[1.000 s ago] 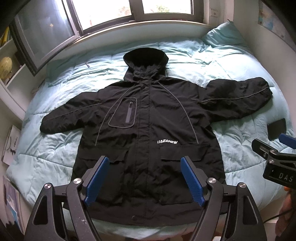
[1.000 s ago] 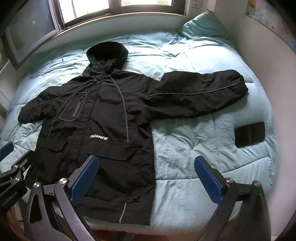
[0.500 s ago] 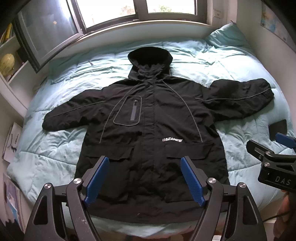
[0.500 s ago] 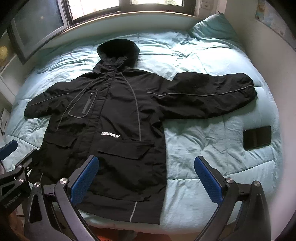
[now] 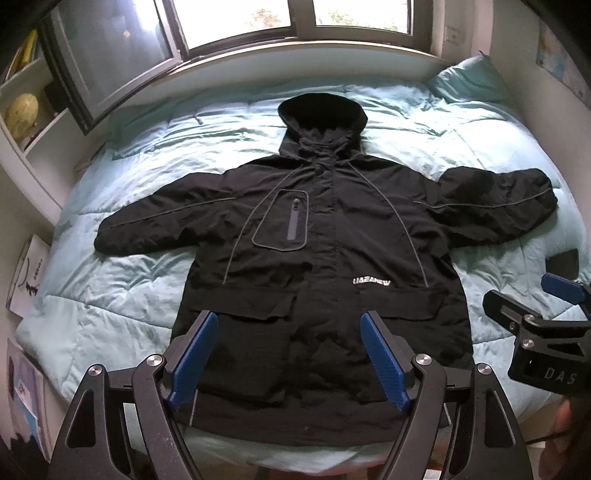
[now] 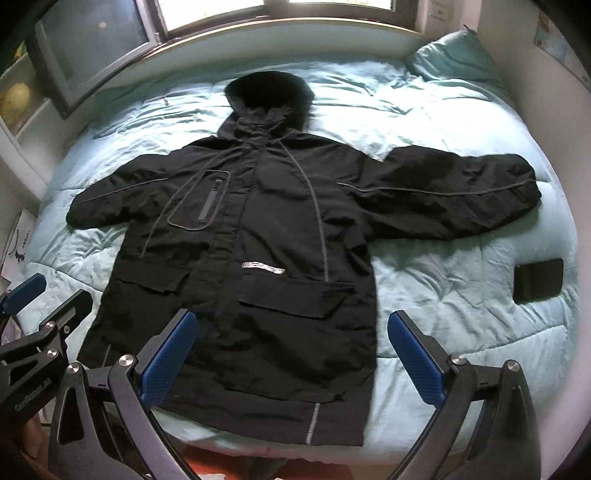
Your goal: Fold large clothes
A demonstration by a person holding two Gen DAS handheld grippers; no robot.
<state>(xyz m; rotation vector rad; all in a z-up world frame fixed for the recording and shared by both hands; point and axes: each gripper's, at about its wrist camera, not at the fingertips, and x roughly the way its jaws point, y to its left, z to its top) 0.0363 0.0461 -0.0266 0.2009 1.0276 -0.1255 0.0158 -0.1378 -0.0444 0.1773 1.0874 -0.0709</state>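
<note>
A large black hooded jacket (image 5: 325, 266) lies flat, front up, on a light blue quilted bed (image 5: 122, 295), sleeves spread to both sides and hood toward the window. It also shows in the right wrist view (image 6: 258, 258). My left gripper (image 5: 288, 354) is open and empty, held above the jacket's hem. My right gripper (image 6: 291, 354) is open and empty above the hem's right part. Each gripper shows at the edge of the other's view, the right one (image 5: 554, 291) and the left one (image 6: 26, 291).
A black phone (image 6: 538, 280) lies on the quilt right of the jacket, below the right sleeve. A blue pillow (image 6: 454, 55) sits at the far right corner. A window (image 5: 295, 22) runs behind the bed, shelves (image 5: 26, 110) stand to the left, a wall to the right.
Both grippers have shifted toward the left, so the jacket sits further right in both views. The jacket itself has not moved. Both grippers stay open.
</note>
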